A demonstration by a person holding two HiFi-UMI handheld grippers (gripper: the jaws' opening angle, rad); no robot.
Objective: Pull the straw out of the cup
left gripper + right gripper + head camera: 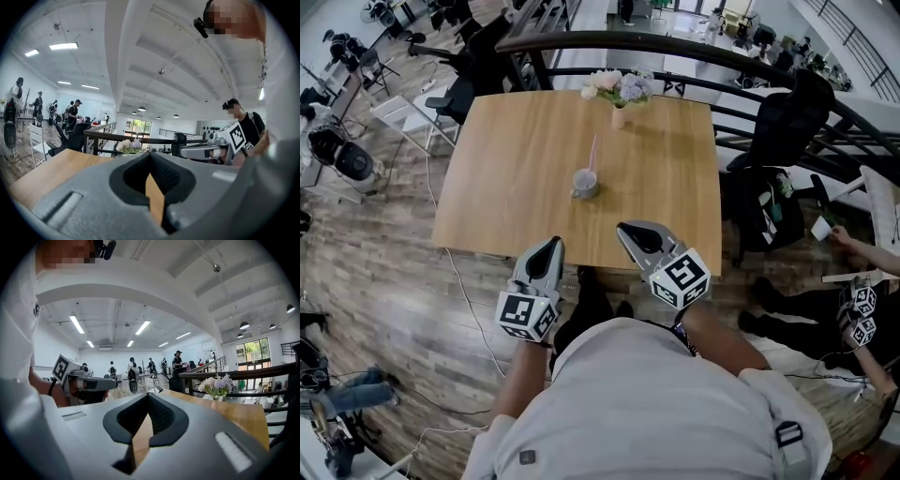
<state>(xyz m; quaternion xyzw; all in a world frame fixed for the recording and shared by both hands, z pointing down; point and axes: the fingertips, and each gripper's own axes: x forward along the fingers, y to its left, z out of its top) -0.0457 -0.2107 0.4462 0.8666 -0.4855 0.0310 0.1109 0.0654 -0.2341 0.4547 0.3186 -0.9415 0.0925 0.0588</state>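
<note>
Facing the wooden surface, I hold the left gripper and the right gripper side by side at its near edge. Each has its fingers pressed together with nothing between them. The grey cup stands upright near the middle, well apart from both. The pink straw leans out of it toward the flower vase at the far edge. Presumably one gripper will steady the cup while the other pinches the straw, so both must open first.
</note>
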